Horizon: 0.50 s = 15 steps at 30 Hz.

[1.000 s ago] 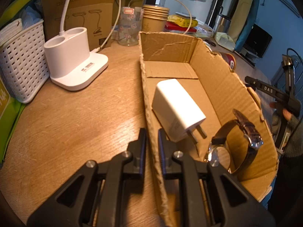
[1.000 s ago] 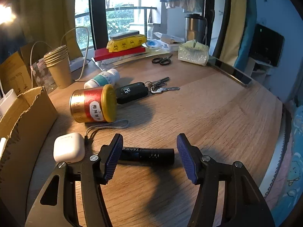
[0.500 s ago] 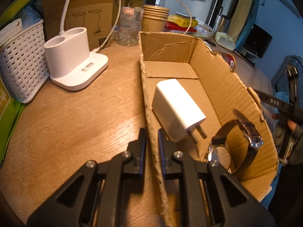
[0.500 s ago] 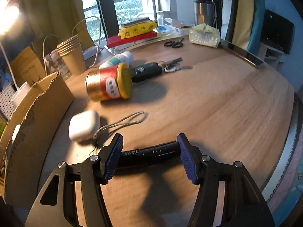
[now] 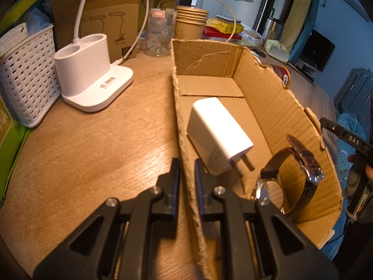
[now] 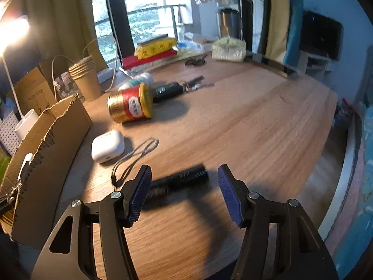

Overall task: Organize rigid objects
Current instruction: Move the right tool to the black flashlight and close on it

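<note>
Left wrist view: left gripper (image 5: 187, 175) is clamped on the near left wall of the cardboard box (image 5: 275, 107), one finger outside, one inside. Box holds a white charger (image 5: 218, 133) lying on its floor and a wristwatch (image 5: 291, 177) standing on edge at the near right corner. Right wrist view: right gripper (image 6: 184, 192) stands wide, nothing gripped. Black flashlight (image 6: 184, 177) lies on the table (image 6: 256, 128) between the fingers, blurred; its cord loops left toward the white earbud case (image 6: 107, 145). Gold-and-red tin (image 6: 130, 103) lies on its side farther back.
</note>
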Motion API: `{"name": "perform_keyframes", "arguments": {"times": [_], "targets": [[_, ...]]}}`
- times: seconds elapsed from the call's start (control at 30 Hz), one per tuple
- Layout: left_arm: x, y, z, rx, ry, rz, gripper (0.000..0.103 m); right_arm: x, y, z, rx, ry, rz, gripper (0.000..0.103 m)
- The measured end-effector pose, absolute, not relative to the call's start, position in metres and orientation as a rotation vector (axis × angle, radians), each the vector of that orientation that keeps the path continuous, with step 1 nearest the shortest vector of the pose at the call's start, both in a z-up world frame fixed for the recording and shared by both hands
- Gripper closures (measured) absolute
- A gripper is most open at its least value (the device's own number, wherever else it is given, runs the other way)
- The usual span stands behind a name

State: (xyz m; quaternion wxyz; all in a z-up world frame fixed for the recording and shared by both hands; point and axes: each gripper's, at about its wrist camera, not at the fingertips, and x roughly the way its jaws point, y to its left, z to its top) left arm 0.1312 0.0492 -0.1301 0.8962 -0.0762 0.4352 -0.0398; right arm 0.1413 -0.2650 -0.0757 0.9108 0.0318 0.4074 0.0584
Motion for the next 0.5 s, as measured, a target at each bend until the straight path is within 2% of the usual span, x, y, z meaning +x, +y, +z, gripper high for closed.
{"name": "perform_keyframes", "arguments": {"times": [0.5], "targets": [[0.131,0.049,-0.130,-0.159,0.902,-0.083,0.089,0.167,-0.243,-0.084,0.095,0.854,0.095,0.041]]}}
